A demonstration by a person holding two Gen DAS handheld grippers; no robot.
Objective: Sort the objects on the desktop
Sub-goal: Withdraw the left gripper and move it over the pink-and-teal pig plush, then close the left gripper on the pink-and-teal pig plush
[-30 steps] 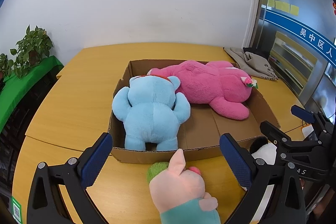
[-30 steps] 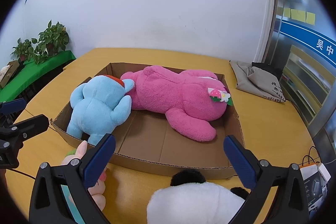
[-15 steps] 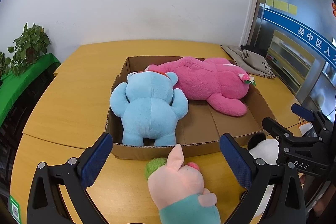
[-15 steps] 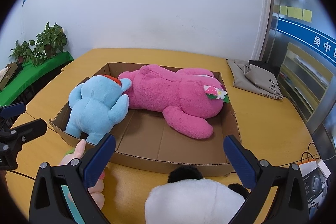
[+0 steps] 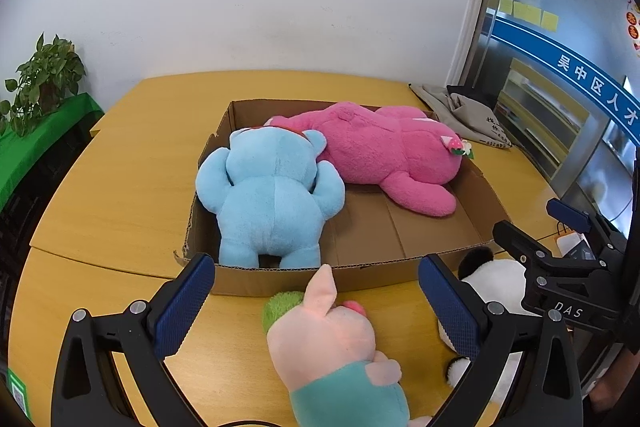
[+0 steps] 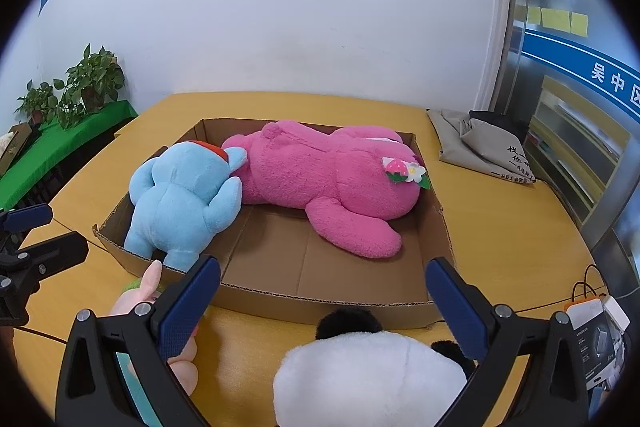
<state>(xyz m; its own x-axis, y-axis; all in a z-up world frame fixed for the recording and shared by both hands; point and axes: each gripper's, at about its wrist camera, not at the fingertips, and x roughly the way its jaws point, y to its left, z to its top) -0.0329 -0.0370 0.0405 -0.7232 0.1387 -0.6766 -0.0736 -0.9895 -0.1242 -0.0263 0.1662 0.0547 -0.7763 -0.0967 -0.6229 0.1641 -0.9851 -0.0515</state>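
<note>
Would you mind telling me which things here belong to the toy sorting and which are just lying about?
Part of the job:
cardboard box
blue plush
pink plush
pig plush
panda plush
left gripper
right gripper

Just lying about:
grey cloth bag
potted plants
small carton with cable

We note both grippers have drawn back slightly from the cardboard box (image 5: pixel 404 235). In the left wrist view, the pig plush (image 5: pixel 332 343) now sits higher, toward 12 o'clock.
</note>
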